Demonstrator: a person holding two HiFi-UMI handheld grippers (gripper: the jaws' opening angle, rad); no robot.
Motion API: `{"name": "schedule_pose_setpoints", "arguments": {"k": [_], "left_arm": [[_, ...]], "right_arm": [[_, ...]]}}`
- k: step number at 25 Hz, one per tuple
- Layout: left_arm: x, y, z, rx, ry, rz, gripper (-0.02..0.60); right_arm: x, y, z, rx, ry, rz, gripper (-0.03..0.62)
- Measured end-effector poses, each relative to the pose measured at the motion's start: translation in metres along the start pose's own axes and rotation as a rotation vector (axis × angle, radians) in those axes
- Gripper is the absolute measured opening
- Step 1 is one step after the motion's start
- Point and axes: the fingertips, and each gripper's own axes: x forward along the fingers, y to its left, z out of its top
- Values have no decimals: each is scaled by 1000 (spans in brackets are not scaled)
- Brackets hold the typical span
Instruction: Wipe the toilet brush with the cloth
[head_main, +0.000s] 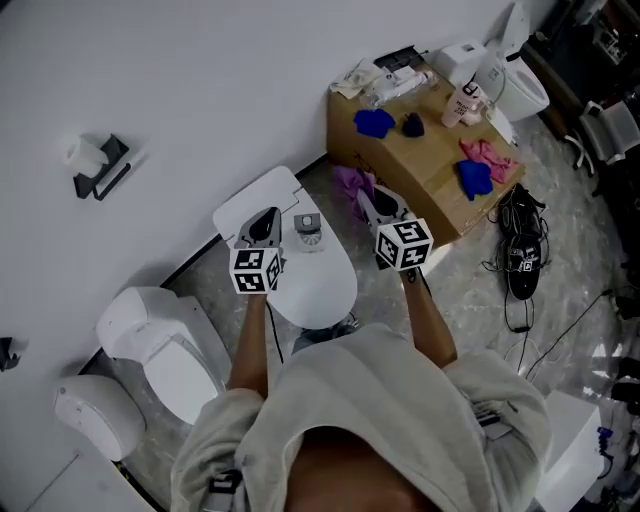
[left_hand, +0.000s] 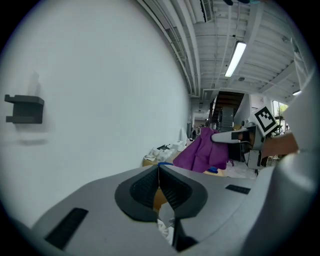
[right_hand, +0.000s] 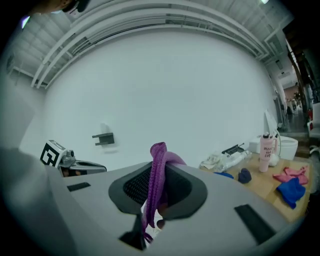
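Right gripper clamps a crumpled purple cloth bunched between its jaws; left gripper is closed, empty.

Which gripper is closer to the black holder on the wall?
Left. The left gripper is over the white toilet, to the right of the black holder; the right gripper, clamped on the purple cloth, sits farther right, toward the cardboard box.
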Motion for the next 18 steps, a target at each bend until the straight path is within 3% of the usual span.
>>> {"name": "schedule_pose_setpoints", "arguments": {"k": [7, 18], "left_arm": [[-16, 2, 33, 5, -70, 28, 21], [-26, 19, 52, 20, -117, 67, 21]], "right_arm": [[-7, 8, 38, -55, -76, 6, 64], [-2, 17, 53, -71, -117, 13, 64]]}}
